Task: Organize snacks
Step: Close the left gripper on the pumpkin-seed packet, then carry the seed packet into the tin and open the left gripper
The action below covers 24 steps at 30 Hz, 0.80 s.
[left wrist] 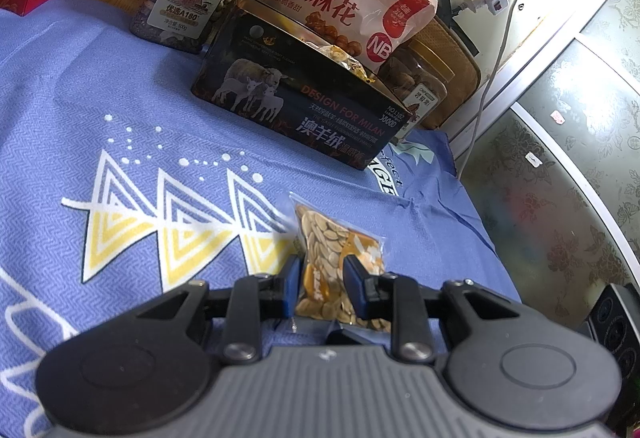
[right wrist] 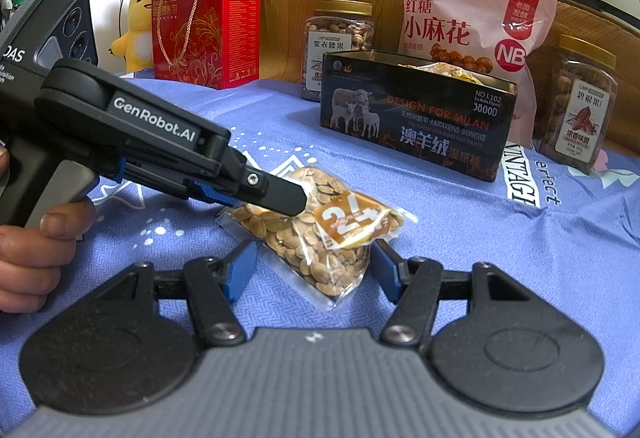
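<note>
The left claw pinched a seed packet on the blue cloth; the right claw stood open around it.

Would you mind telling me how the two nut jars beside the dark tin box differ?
The clear plastic jar with the white label stands left of the dark tin box, behind its corner; the clear plastic jar with the pecan picture stands right of it, beside the pink snack bag. The first holds rounder, purplish nuts, the second browner ones. Both are upright with gold lids.
</note>
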Available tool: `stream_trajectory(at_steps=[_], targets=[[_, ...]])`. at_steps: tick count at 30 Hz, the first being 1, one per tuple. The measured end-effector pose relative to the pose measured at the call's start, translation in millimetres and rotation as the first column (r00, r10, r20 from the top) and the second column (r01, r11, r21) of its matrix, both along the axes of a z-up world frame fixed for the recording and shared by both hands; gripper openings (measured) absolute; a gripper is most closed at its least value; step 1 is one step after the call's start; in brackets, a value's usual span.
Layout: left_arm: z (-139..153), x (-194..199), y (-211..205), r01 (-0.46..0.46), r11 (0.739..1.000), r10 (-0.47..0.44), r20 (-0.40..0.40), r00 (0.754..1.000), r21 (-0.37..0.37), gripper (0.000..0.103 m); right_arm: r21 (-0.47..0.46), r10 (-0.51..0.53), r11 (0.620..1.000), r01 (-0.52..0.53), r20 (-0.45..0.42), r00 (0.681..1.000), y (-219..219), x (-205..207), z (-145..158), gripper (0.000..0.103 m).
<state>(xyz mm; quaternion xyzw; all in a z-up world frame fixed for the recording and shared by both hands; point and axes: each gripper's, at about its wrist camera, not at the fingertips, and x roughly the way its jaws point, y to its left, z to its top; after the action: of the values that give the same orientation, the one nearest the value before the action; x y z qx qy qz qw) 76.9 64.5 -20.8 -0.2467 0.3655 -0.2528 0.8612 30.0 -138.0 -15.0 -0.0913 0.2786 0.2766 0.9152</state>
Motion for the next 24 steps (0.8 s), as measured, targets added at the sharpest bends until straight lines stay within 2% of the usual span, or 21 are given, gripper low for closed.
stream_trajectory(at_steps=[5, 13, 21, 24], targets=[[7.8, 2.7, 6.1, -0.019, 0.999, 0.019, -0.009, 1.0, -0.033, 0.023, 0.037, 0.0, 0.999, 0.0, 0.0, 1.0, -2.7, 5.1, 6.0, 0.065], [48.1, 21.6, 2.7, -0.016, 1.0, 0.016, 0.083, 0.996, -0.006, 0.023, 0.043, -0.008, 0.999, 0.003, 0.115, 0.993, -1.2, 21.0, 35.0, 0.065], [95.1, 75.8, -3.1, -0.029, 0.999, 0.025, 0.181, 0.983, 0.022, 0.023, 0.02, -0.029, 0.999, 0.025, 0.256, 0.966, -1.8, 71.6, 68.8, 0.065], [106.2, 101.5, -7.1, -0.037, 0.999, 0.03, 0.205, 0.978, 0.028, 0.023, 0.015, -0.043, 0.999, 0.04, 0.283, 0.958, -0.3, 99.8, 76.9, 0.065]])
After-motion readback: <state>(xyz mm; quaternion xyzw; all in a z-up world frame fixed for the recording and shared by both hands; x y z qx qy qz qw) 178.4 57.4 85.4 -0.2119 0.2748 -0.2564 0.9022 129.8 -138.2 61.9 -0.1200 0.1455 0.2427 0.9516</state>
